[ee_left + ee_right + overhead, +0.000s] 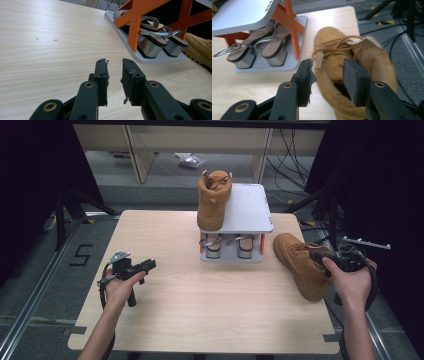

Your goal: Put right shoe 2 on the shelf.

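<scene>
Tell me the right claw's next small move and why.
Probably close it. The right claw is open astride the collar wall of the tan boot on the table, one jaw outside, one inside the opening. Its mate already stands on the rack's top shelf, beside a free spot.

High view overhead, far; claw views low, close; all share rack (235, 215).

wooden table (200, 295), cables on floor (292, 150)
</scene>
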